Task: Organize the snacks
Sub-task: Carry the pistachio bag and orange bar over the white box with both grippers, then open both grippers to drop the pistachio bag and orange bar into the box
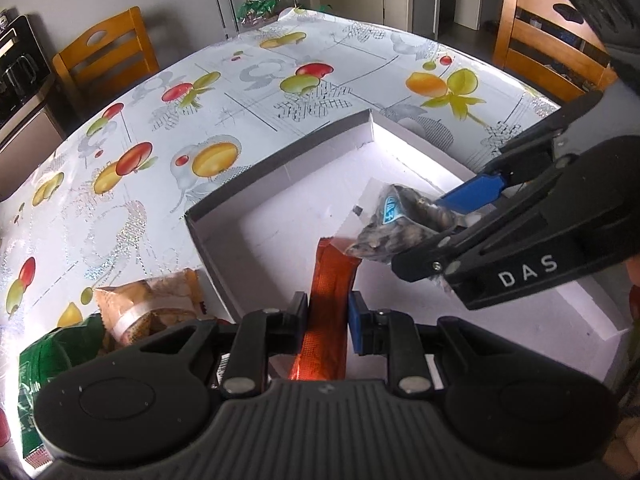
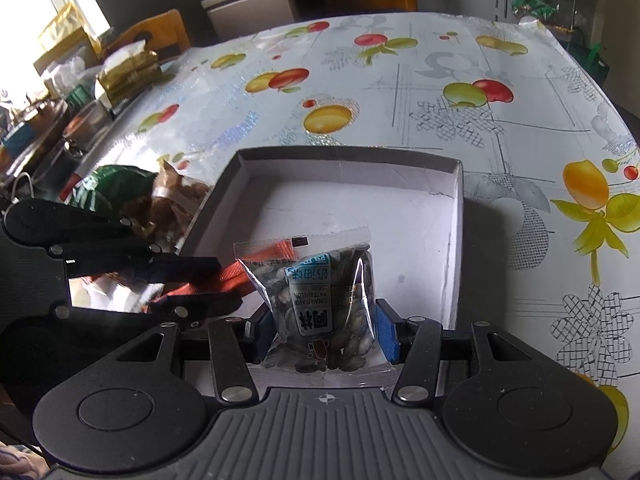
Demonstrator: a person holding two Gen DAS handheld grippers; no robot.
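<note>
My left gripper [image 1: 329,312] is shut on a long orange snack stick [image 1: 330,280], held over the near part of a white shallow box [image 1: 224,208]. Coming in from the right, my right gripper [image 1: 440,224] is shut on a clear bag of watermelon seeds [image 1: 394,220], just above the stick's far end. In the right wrist view the seed bag [image 2: 320,300] sits upright between the blue pads of the right gripper [image 2: 322,332], over the box [image 2: 456,208]. The left gripper [image 2: 230,280] enters from the left there, with the orange stick [image 2: 240,276] in it.
A brown biscuit pack [image 1: 152,304] and a green packet [image 1: 52,356] lie left of the box on the fruit-print tablecloth [image 1: 160,120]. Wooden chairs [image 1: 108,48] stand around the table. Cluttered boxes and containers [image 2: 80,92] sit at the table's far left in the right wrist view.
</note>
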